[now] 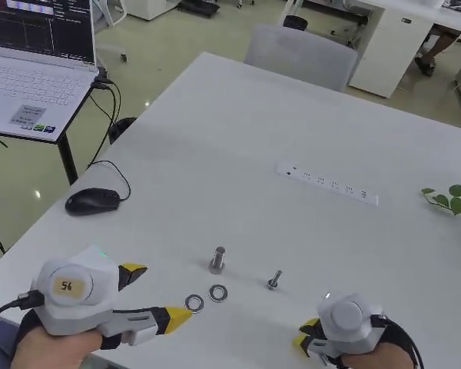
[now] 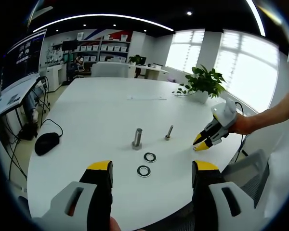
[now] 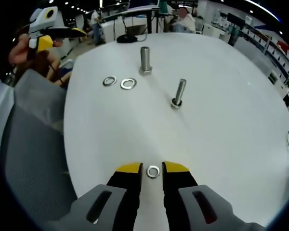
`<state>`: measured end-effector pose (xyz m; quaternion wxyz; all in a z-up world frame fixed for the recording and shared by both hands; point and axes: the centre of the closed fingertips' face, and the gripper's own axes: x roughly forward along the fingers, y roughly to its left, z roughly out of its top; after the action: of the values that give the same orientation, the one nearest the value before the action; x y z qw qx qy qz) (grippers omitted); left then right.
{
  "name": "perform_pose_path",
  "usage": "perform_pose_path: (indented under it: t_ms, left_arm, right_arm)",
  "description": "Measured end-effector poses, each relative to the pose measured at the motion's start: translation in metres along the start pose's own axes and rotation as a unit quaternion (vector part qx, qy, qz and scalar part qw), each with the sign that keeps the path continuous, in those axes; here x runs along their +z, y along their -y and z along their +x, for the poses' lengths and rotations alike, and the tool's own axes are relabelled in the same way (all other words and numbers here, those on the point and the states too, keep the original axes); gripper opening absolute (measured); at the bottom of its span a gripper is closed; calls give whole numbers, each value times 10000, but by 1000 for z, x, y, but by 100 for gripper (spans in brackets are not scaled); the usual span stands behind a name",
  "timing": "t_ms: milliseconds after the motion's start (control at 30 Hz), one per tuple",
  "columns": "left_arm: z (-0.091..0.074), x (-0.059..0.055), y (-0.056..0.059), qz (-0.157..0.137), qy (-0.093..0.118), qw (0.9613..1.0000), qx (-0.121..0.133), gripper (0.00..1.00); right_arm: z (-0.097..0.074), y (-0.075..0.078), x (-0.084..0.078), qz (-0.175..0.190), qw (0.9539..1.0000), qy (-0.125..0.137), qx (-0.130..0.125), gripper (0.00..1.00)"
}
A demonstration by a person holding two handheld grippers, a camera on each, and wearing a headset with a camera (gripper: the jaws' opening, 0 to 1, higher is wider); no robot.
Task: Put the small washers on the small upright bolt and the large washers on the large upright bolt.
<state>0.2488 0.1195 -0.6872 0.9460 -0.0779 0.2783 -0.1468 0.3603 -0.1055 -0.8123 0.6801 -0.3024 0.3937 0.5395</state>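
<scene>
- Large bolt (image 1: 217, 260) and small bolt (image 1: 274, 280) stand upright on the table (image 1: 238, 131), a little apart.
- Two large washers (image 1: 194, 303) (image 1: 218, 293) lie flat, side by side, just in front of the large bolt.
- Small washer (image 3: 153, 171) lies flat near the table's near edge, between the right gripper (image 3: 153, 167) tips. The jaws are narrowly apart with a sliver of gap either side.
- Left gripper (image 2: 151, 167) hovers at the near edge with its jaws spread wide, facing the large washers.
- Mouse (image 1: 92, 201) sits at the left edge and the power strip (image 1: 326, 183) lies well beyond the bolts, with broad tabletop between.
</scene>
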Motion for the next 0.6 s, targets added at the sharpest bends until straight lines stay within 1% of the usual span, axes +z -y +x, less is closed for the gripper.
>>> perform_pose_path:
  t_ms: [100, 167, 233, 333, 400, 433, 533, 600]
  left_arm:
    - [3, 1, 3, 37, -8, 10000, -50, 66]
    - [4, 2, 5, 70, -30, 9999, -84, 66]
    - [5, 2, 6, 94, -45, 9999, -108, 66]
    - [5, 3, 7, 116, -50, 9999, -116, 66]
    - [5, 3, 7, 122, -57, 9999, -104, 66]
    - [4, 3, 7, 117, -52, 9999, -103, 66]
    - [3, 2, 7, 103, -46, 9999, -74, 66]
    - [2, 1, 7, 88, -48, 9999, -62, 66]
  right_arm:
    - [-3, 2, -12, 86, 10000, -49, -10, 19]
    - [-3, 2, -16, 101, 9999, -80, -4, 20]
    - [-2, -2, -15, 124, 9999, -44, 29, 20]
    - [2, -3, -14, 40, 10000, -82, 23, 20]
    - [4, -6, -12, 73, 9999, -78, 49, 21]
    - [5, -6, -10, 59, 10000, -3, 36, 21]
    - [6, -4, -8, 60, 10000, -59, 23, 20]
    - [7, -4, -9, -19, 10000, -89, 27, 20]
